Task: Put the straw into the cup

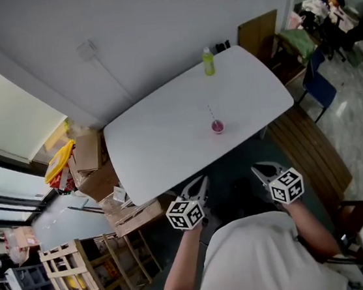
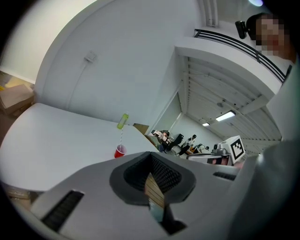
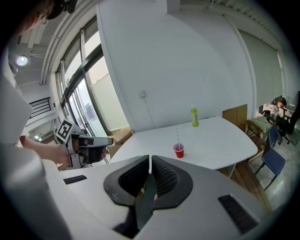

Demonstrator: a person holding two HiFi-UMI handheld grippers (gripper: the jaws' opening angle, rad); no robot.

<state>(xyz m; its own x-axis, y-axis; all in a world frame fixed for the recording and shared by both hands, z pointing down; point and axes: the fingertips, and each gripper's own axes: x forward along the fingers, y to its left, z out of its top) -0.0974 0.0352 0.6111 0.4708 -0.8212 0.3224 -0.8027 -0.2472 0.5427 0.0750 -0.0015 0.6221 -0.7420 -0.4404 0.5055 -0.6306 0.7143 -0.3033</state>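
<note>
left tongs (image 1: 198, 186) together | right tongs (image 1: 263, 171) together | straw (image 1: 211, 112) standing in red cup (image 1: 217, 127)

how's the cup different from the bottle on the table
The cup is red and short; the bottle is green, taller and slim. The cup has a straw standing in it; the bottle has none. The cup stands mid-table; the bottle stands at the far edge. Both stand upright on the white table.

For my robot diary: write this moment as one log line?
thin pale straw in small red cup | left gripper shut, empty | right gripper shut, empty
</note>
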